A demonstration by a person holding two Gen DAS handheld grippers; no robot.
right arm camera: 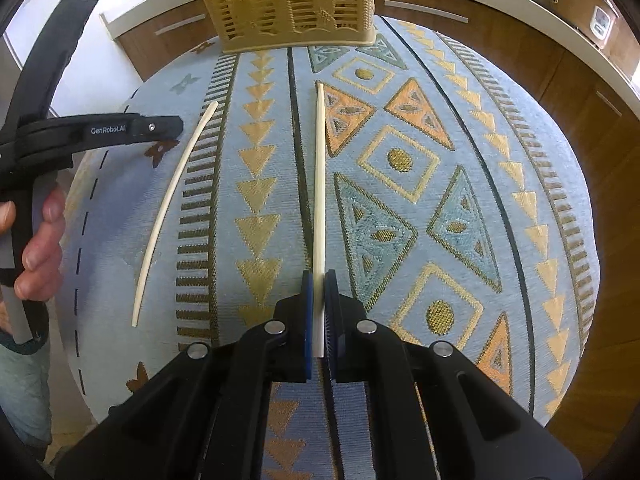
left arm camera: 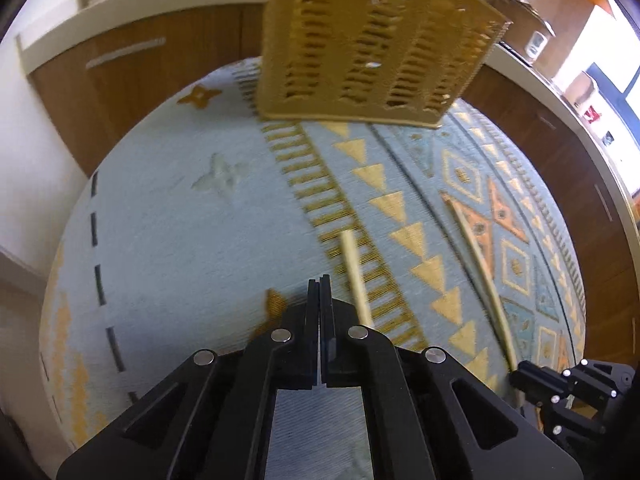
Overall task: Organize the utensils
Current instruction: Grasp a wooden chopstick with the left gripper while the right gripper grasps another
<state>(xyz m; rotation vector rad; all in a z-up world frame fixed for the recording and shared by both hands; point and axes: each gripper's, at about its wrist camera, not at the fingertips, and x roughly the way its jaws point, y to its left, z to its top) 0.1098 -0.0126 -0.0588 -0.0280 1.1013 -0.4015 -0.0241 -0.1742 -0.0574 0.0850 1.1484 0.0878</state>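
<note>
The right gripper point(right arm camera: 319, 280) is clamped on the near end of a chopstick point(right arm camera: 319, 184), most of its length running out ahead toward the slotted basket point(right arm camera: 288, 0) beyond. Held so near one end, it may pivot or slip when lifted. The left gripper point(left arm camera: 319, 280) is fully closed with nothing between its jaws – the other chopstick point(left arm camera: 356, 280) lies just beside its tips on the patterned cloth point(left arm camera: 180, 240), so that grab seems to have missed.
</note>
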